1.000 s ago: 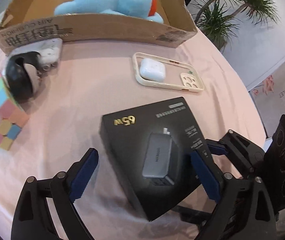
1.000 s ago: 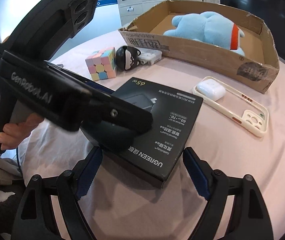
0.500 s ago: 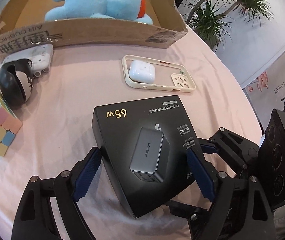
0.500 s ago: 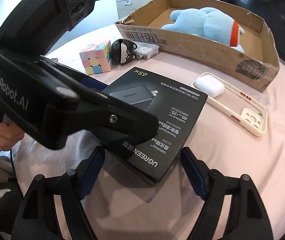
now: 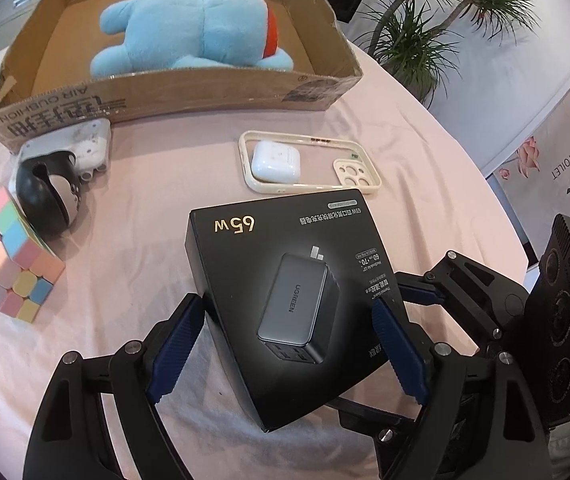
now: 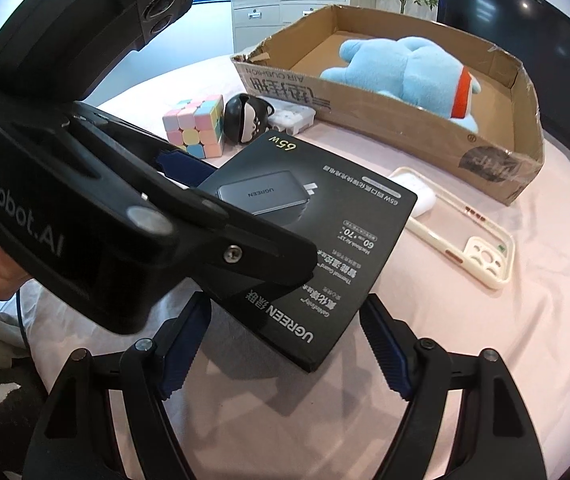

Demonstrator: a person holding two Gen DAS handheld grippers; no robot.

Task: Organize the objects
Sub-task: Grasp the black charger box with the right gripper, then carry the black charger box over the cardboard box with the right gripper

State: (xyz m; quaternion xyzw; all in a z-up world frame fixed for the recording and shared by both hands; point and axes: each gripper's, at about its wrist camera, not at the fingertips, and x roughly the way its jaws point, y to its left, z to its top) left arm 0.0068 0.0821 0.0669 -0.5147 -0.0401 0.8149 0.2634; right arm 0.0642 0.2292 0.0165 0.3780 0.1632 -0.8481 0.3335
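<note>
A black UGREEN charger box [image 5: 285,280] is held between the blue pads of my left gripper [image 5: 289,356], lifted and tilted above the pink tablecloth. It also shows in the right wrist view [image 6: 317,236], with the left gripper clamped on its near edge. My right gripper [image 6: 285,344] is open and empty, just below and behind the box. A cardboard box [image 5: 173,100] at the back holds a blue plush toy [image 5: 193,28].
A cream phone case [image 5: 309,164] with a white earbud case [image 5: 275,160] inside lies beyond the charger box. A pastel cube [image 5: 9,256], a black round figure [image 5: 49,196] and a white plastic part [image 5: 81,144] sit at left. The table edge curves at right.
My left gripper has closed on the charger box and raised it, tilting it up off the cloth. The right gripper stays open beneath it.
</note>
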